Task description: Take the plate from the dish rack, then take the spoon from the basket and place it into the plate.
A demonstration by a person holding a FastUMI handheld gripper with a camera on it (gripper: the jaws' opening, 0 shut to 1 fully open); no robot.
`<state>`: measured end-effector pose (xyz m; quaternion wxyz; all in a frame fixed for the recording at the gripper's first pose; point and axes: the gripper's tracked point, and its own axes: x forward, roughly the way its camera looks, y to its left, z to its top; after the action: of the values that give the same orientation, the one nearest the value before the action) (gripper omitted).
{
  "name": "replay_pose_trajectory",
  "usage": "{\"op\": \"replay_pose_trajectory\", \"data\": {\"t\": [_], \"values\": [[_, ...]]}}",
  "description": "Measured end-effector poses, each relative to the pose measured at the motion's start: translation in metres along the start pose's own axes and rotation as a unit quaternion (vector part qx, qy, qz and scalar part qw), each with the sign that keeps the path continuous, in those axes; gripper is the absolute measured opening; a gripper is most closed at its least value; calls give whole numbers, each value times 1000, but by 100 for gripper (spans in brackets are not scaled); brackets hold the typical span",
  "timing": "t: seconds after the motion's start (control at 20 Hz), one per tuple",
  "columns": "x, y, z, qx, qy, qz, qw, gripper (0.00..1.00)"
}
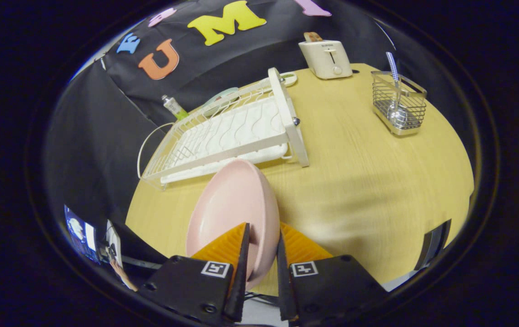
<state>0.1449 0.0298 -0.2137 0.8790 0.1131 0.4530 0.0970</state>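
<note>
No readable text, the toaster (pixel 326 58) front's small brand mark too blurred

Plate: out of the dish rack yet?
Out: the tongs grip the pink plate on edge, just ahead of the white rack.

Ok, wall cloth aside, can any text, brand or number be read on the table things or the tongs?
Nothing reads clearly.
Cream plastic toaster: small dark brand mark on its front, too blurred.
Small green-tipped tube behind the white wire dish rack: label too small.
Black tongs, shut on the rim of the pink oval plate: square coded markers, no words.
</note>
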Motion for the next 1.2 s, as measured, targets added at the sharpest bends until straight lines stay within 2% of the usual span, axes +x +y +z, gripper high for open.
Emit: {"op": "replay_pose_trajectory", "data": {"t": [0.35, 0.5, 0.6, 0.7, 0.8, 0.9, 1.2], "values": [[9, -15, -1, -17, -16, -33, 999, 47], [9, -25, 6, -50, -49, -74, 995, 49], [0, -31, 21, -76, -102, -107, 986, 50], [-13, -38, 37, -98, -159, -132, 974, 59], [-26, -36, 44, -103, -195, -134, 966, 77], [-37, -40, 53, -103, -222, -130, 961, 88], [-73, -73, 90, -110, -300, -161, 934, 96]]}}
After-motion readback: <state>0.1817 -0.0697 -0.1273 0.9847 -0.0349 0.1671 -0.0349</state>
